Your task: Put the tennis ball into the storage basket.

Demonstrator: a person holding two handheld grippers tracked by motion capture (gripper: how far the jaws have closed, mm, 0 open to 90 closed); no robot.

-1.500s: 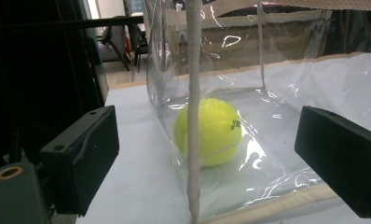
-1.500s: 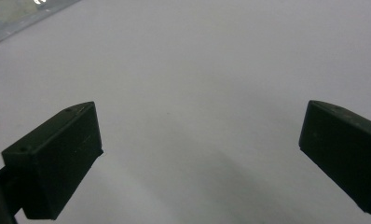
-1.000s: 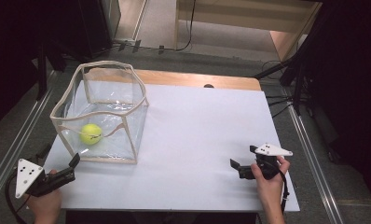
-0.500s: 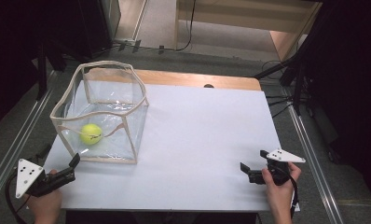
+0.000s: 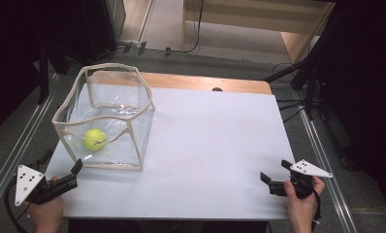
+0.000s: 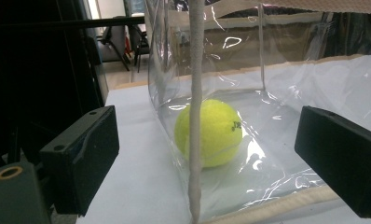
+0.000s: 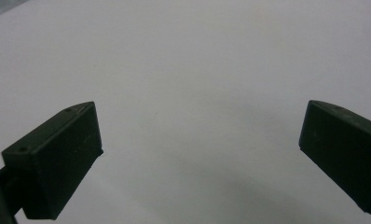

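Apparently the placing is already done: the tennis ball [image 5: 95, 139] is lying inside the clear plastic bin [image 5: 133, 141], near its front-left corner, on the left part of the white bench [image 5: 215, 145]. I am holding my left gripper [image 5: 76, 167] just outside that corner with its jaws standing wide apart around nothing; in the left gripper view the tennis ball [image 6: 209, 132] is sitting behind the bin's pale corner seam [image 6: 195, 116]. I am keeping my right gripper [image 5: 265, 177] low over bare bench near the front-right edge, jaws likewise spread and empty. I judge little is remaining beyond resting both grippers. Should the ball need fetching, the bin's wall is standing between my left gripper and it, so I would have to go in over the rim. A dark cable and stand legs are lying on the floor beyond the bench.
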